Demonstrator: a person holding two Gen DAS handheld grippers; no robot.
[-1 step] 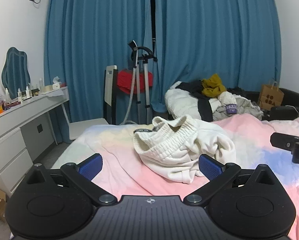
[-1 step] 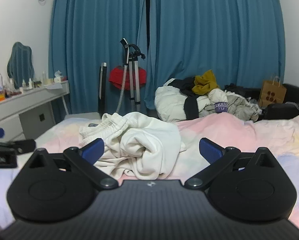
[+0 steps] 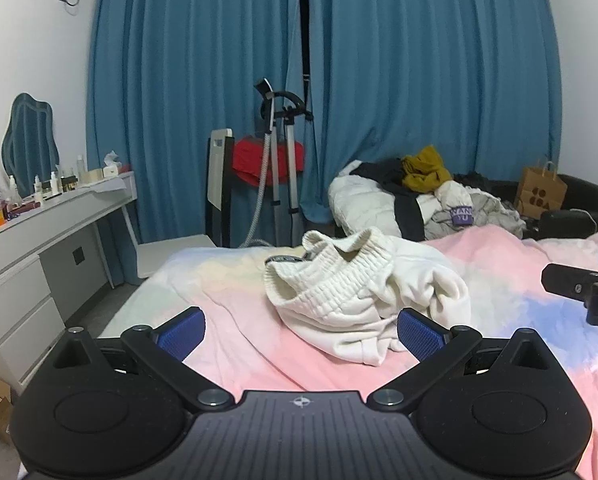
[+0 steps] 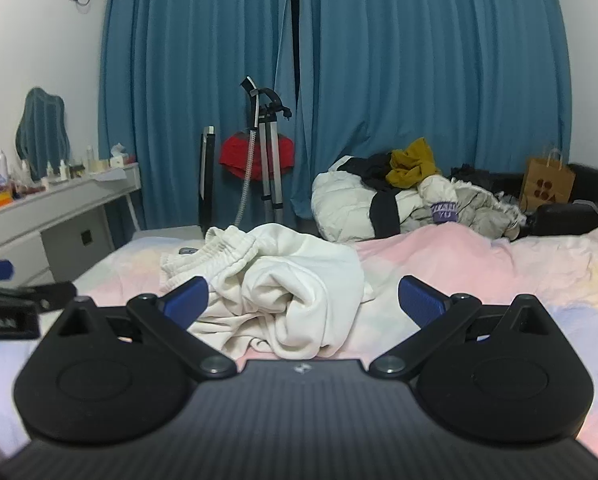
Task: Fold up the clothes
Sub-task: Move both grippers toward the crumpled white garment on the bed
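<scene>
A crumpled cream-white garment [image 3: 363,300] with a ribbed elastic waistband lies bunched on the pink and pastel bedsheet [image 3: 219,292]. My left gripper [image 3: 299,330] is open and empty, hovering just short of the garment's near edge. The right gripper [image 3: 583,288] shows at the right edge of the left wrist view. In the right wrist view the same garment [image 4: 295,292] sits straight ahead, and my right gripper [image 4: 303,300] is open with its blue pads on either side of the heap, holding nothing. The left gripper [image 4: 15,300] appears at the left edge.
A pile of other clothes [image 3: 419,200] sits at the far side of the bed, with a brown paper bag [image 3: 541,192] to its right. A white vanity desk [image 3: 39,232] stands on the left. A garment steamer [image 3: 275,152] and chair [image 3: 219,184] stand before blue curtains.
</scene>
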